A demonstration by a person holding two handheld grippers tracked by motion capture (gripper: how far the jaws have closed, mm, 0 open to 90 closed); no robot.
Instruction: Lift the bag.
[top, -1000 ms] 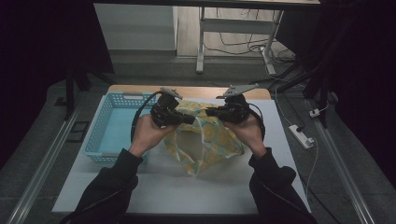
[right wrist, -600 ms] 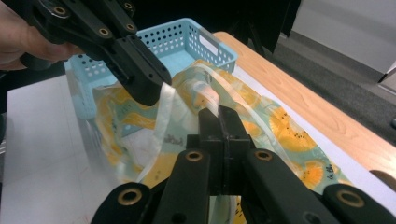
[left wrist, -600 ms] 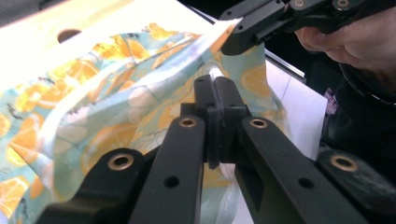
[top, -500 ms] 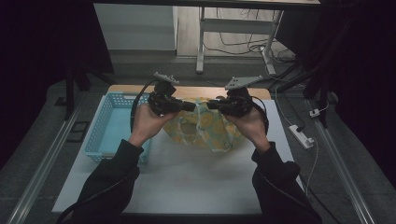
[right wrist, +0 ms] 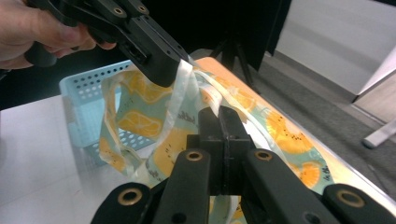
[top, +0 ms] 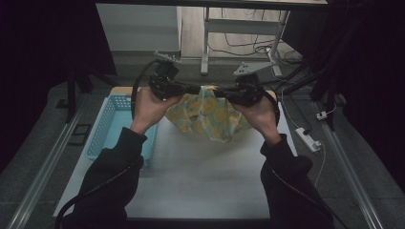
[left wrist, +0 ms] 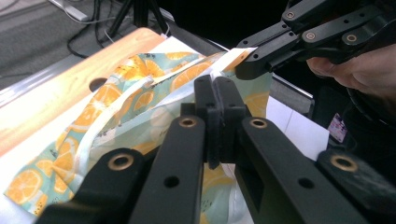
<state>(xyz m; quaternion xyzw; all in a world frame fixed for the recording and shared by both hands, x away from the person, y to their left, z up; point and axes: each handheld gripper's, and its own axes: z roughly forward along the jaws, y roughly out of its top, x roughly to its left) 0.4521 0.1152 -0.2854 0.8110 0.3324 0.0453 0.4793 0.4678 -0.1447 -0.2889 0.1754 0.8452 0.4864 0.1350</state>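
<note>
Both clamped tight on the top edge of the pale green orange-slice-print fabric bag (top: 206, 114), left hand-held gripper (top: 195, 88) and right hand-held gripper (top: 216, 90) hold it stretched between them, hanging below over the white worktop (top: 191, 176), light blue perforated plastic basket (top: 111, 125) at left.

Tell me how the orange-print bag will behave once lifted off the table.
Likely floppy: the bag sags in folds between the left gripper and right gripper. Probably light, since two pinches on its rim carry it. Its thin straps may swing.

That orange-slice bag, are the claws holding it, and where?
Yes. Both the left claw and right claw pinch the fruit-print bag along its top edge.
</note>
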